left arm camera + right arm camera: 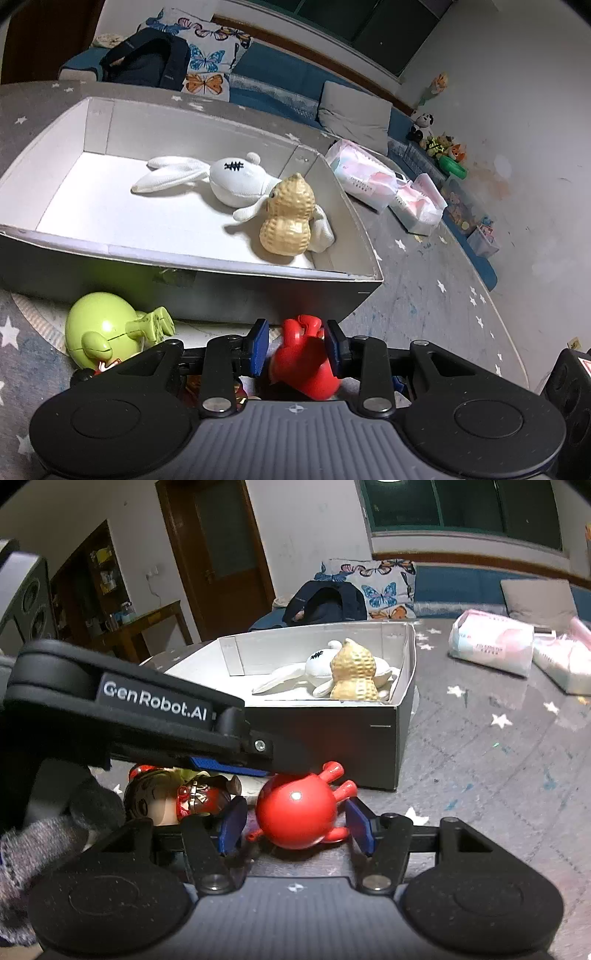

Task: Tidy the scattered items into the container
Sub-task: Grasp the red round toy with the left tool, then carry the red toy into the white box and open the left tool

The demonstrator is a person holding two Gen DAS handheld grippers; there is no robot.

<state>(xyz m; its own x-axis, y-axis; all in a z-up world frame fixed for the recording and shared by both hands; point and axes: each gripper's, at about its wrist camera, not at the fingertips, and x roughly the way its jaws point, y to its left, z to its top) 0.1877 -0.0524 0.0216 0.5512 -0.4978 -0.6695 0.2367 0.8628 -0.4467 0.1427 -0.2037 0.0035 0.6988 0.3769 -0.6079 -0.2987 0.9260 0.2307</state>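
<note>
A lived-in room of a home: a butterfly-print pillow and backpack lie on a blue couch, stuffed toys line the wall, and a star-patterned rug covers the floor beside a wooden door.

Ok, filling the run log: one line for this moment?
red toy on mat beside box | left gripper straddles it, grip unclear | right gripper open around it | box holds rabbit, peanut
</note>
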